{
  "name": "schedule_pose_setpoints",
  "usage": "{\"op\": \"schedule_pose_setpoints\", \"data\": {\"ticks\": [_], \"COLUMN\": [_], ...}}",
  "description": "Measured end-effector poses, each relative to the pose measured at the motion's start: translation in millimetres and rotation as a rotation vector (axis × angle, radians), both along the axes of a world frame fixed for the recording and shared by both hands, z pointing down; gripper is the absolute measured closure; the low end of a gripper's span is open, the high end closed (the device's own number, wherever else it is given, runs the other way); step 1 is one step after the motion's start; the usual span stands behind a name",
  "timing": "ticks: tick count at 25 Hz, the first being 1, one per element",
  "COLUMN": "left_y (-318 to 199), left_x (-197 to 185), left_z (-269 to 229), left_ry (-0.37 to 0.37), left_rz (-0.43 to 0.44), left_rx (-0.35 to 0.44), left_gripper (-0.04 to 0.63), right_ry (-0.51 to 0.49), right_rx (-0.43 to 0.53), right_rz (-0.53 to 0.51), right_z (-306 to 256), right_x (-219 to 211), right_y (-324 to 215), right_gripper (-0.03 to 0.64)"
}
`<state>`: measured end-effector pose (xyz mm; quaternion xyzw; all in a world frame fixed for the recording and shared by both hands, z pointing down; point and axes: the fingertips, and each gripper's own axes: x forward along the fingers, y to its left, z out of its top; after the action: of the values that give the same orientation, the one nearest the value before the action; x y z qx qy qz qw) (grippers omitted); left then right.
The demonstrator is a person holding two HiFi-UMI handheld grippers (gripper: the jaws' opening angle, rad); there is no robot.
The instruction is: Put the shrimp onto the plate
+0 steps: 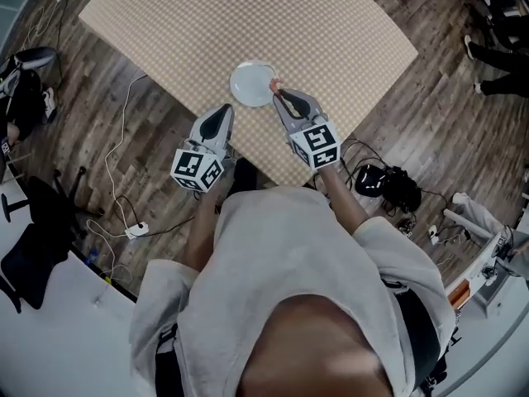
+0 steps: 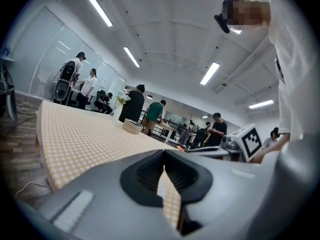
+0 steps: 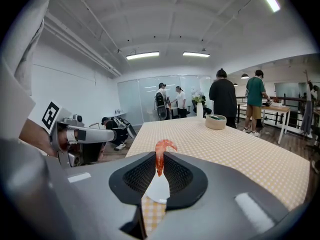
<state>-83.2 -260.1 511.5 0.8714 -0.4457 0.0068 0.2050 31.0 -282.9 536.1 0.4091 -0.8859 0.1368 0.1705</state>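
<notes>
A white plate [image 1: 251,84] lies on the checked tablecloth [image 1: 248,23] near the table's front edge. My right gripper [image 1: 281,94] is at the plate's right rim, shut on an orange-red shrimp [image 1: 274,84]. In the right gripper view the shrimp [image 3: 160,156] stands upright between the jaws, its curled end poking above my right gripper [image 3: 160,160], and the plate [image 3: 159,189] shows below through the gap. My left gripper [image 1: 227,108] hovers just left of and below the plate. In its own view my left gripper [image 2: 164,152] has its jaws shut with nothing between them.
A round beige container [image 3: 216,121] stands far across the table. Cables and a power strip [image 1: 136,229] lie on the wooden floor to the left, a black bag [image 1: 388,184] to the right. Several people stand beyond the table.
</notes>
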Motion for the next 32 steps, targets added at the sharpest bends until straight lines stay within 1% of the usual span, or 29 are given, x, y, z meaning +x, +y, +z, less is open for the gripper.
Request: {"op": "schedule_pose_setpoints", "data": {"ticks": [9,16,22,28,32], "left_y": [-5,-4,-1,6,12], "left_x": [5,-3,-14,-21,-26], "left_z": [43,65,67,67,68], "left_ry": [0.014,0.007,0.01,0.017,0.018], "left_rz": [0.004,-0.002,-0.026,-0.048,-0.065], "left_rx": [-0.1,-0.138,-0.15,-0.154,-0.163], "left_gripper": [0.586,0.586,0.586,0.586,0.586], "right_ry": [0.029,0.075,0.099,0.164,0.199], "right_rx": [-0.15,-0.22,-0.243,-0.226,-0.231], "right_rz": [0.0,-0.035,-0.069,-0.113,-0.121], "right_z": [64,101,115,131,141], "right_x": [10,6,-4,-15,-23], "right_y": [15,28,24,2,-19], "right_gripper": [0.569,0.569,0.569,0.569,0.569]}}
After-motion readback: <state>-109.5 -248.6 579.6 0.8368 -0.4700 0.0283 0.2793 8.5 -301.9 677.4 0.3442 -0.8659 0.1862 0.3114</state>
